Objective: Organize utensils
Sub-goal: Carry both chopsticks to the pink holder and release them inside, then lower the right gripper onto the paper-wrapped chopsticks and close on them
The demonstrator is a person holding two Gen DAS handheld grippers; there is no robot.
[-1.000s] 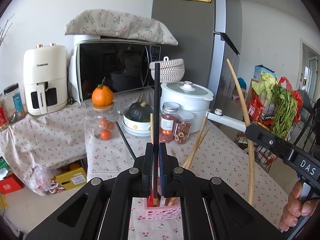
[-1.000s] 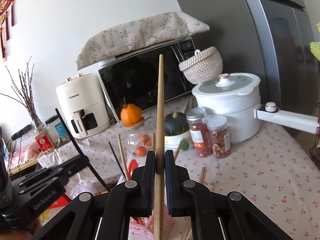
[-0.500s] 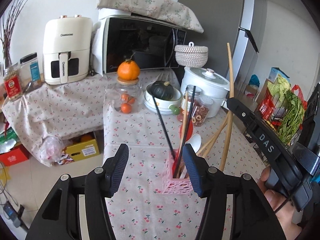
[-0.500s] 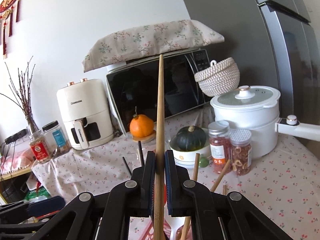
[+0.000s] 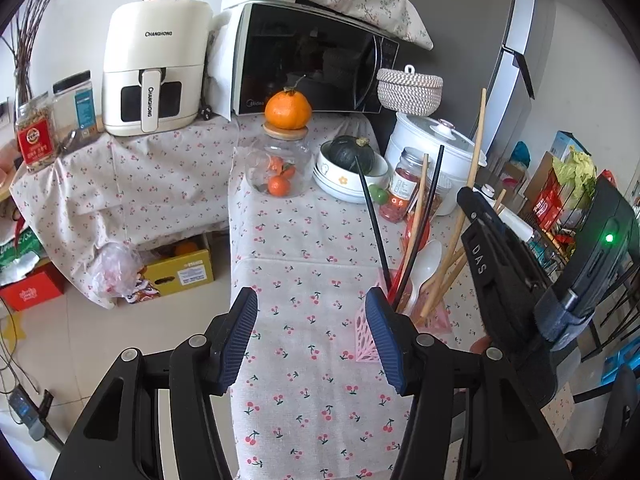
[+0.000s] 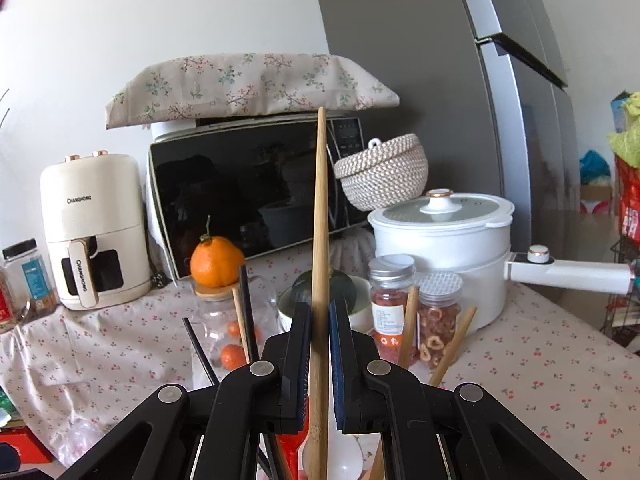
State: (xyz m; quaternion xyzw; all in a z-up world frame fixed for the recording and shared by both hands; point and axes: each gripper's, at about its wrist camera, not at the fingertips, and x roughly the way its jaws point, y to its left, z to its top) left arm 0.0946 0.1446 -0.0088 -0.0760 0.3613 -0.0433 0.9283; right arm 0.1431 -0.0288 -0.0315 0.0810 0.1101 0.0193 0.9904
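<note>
Lowering wooden stick (image 6: 320, 264) straight into pink holder (image 5: 366, 334). Right gripper (image 6: 320, 364) pinches stick tight. Left gripper (image 5: 312, 334) wide apart, holds nothing. Go slow, miss black chopsticks (image 5: 374, 224), then let go.

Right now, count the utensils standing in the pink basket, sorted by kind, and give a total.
black chopsticks: 2
wooden sticks: 4 (one clamped in the right gripper)
spoons: 2 (one white, one red)
Total: 8
</note>
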